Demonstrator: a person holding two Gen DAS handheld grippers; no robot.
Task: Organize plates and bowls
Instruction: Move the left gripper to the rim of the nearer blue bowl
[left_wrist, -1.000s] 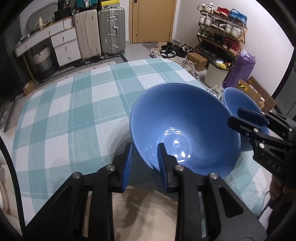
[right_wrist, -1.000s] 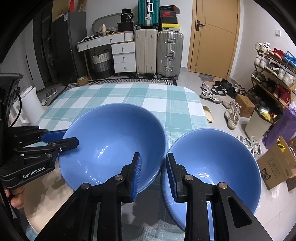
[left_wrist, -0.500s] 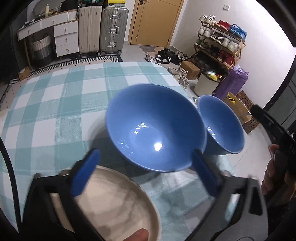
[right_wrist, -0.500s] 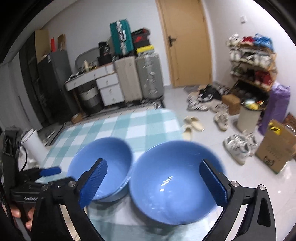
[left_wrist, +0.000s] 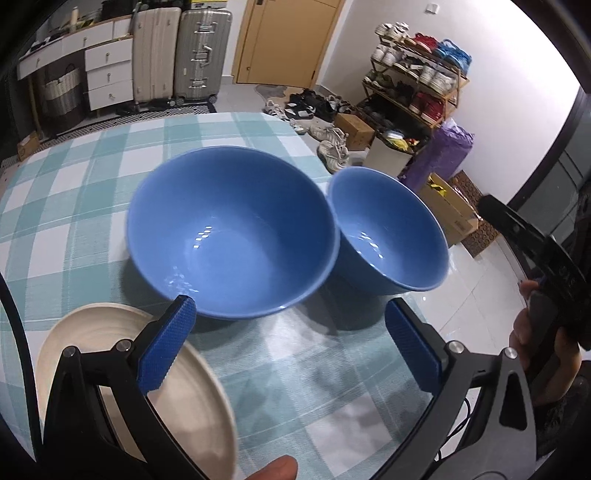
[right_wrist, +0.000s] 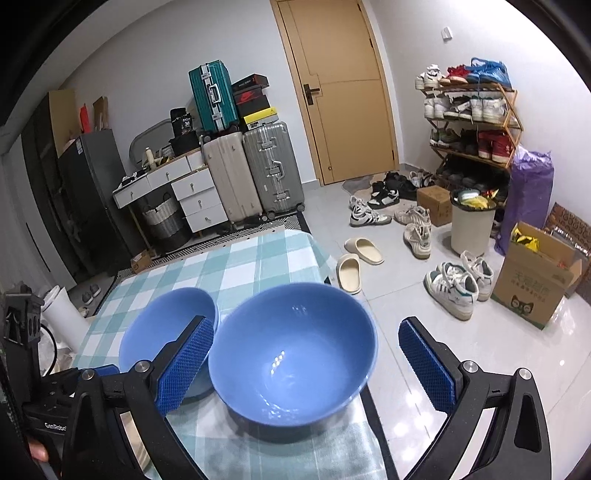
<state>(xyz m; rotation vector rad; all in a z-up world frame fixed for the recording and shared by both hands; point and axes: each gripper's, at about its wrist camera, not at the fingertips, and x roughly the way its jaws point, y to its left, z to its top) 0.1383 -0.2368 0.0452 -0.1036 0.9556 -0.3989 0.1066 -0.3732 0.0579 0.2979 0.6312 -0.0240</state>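
Note:
Two blue bowls stand upright side by side on the teal checked tablecloth (left_wrist: 92, 177). The left bowl (left_wrist: 232, 232) fills the middle of the left wrist view, and the right bowl (left_wrist: 388, 232) touches its right side. A cream plate (left_wrist: 192, 398) lies near me at the lower left, partly under one finger. My left gripper (left_wrist: 290, 349) is open, short of the left bowl and holding nothing. In the right wrist view my right gripper (right_wrist: 306, 365) is open with its pads on either side of the right bowl (right_wrist: 291, 354), not touching it. The left bowl (right_wrist: 170, 332) sits beyond the left pad.
The right bowl stands close to the table's right edge (right_wrist: 321, 258). On the floor beyond lie shoes (right_wrist: 454, 288), a cardboard box (right_wrist: 535, 291) and a bin (right_wrist: 472, 225). Suitcases (right_wrist: 273, 166) and drawers (right_wrist: 195, 199) stand behind the table. A hand (left_wrist: 535, 332) holds the right gripper.
Both grippers were shut on the bowls' rims. They have opened wide, let the bowls go and drawn back. The cream plate has come into the left wrist view.

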